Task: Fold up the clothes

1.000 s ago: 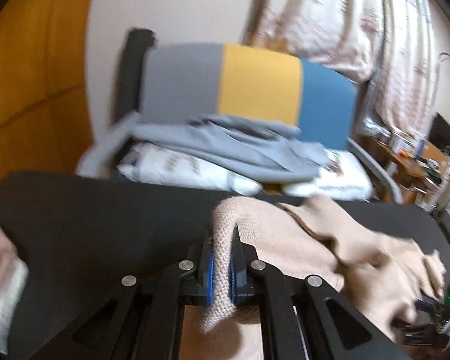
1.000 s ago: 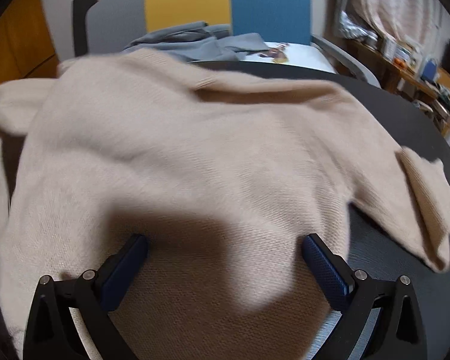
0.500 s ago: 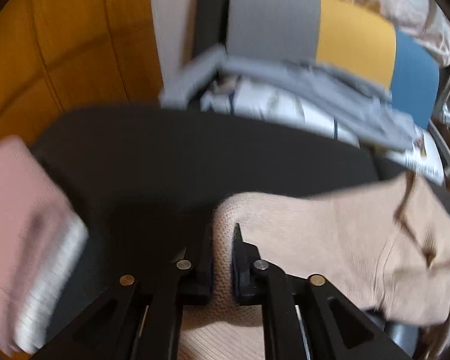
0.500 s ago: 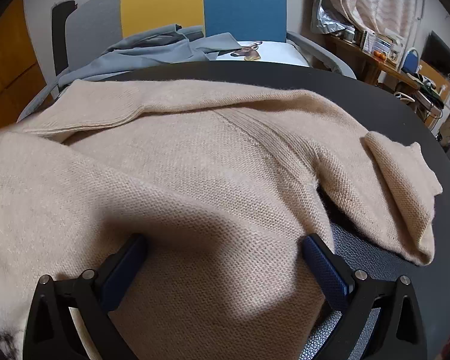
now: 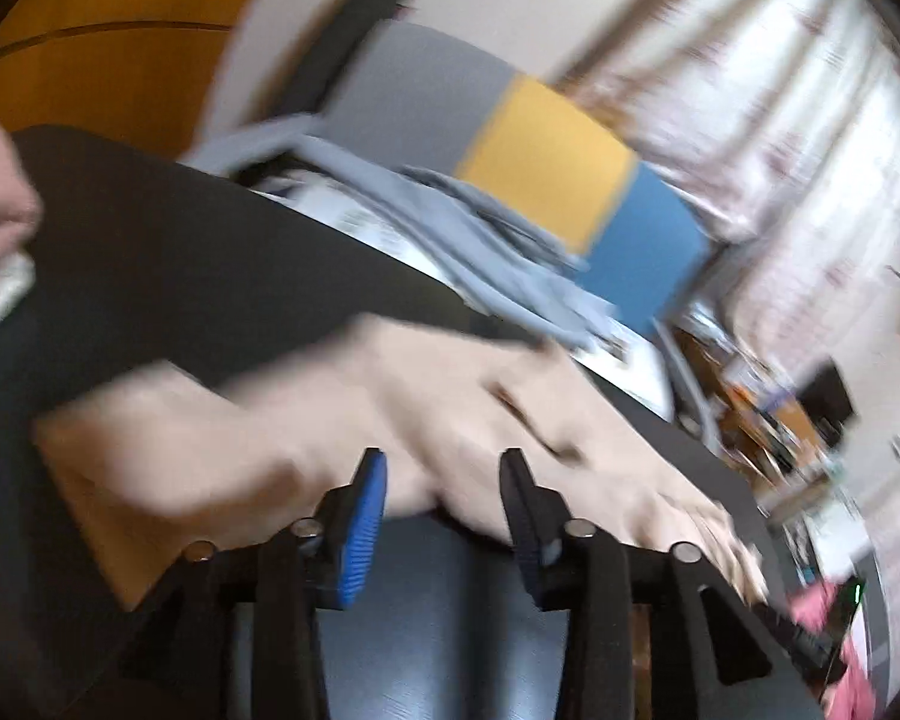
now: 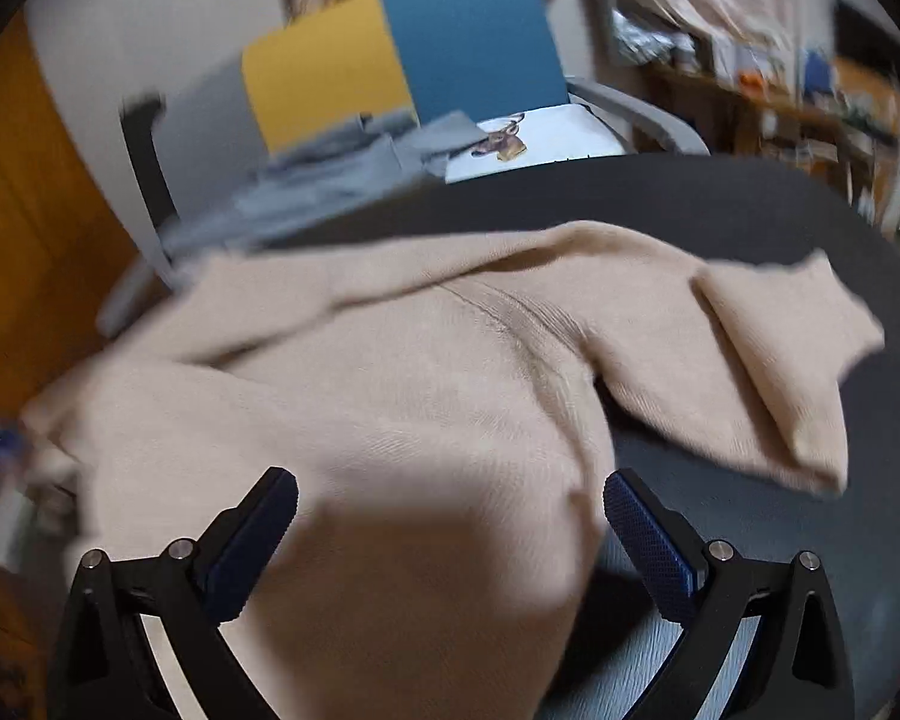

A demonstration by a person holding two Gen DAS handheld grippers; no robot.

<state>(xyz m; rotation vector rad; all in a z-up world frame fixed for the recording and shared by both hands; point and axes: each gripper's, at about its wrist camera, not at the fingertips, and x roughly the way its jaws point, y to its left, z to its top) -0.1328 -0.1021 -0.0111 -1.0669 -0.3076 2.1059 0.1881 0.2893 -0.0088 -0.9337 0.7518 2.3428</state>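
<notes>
left gripper [image 5: 441, 480] now off soft knit sweater [image 6: 426, 396]

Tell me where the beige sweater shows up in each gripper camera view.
Left wrist: beige sweater crosses the middle, blurred, just beyond the gripper.
Right wrist: it fills the centre and lower frame, one sleeve trailing right.
Shared landmark: grey, yellow and blue chair back.

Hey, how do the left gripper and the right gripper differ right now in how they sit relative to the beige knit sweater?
The left gripper has its jaws parted only moderately; the right gripper is spread much wider. The left gripper sits at an edge of the beige knit sweater, with dark table showing between its fingers; the right gripper straddles the sweater's broad body. Both are open, gripping nothing, with blue finger pads.
</notes>
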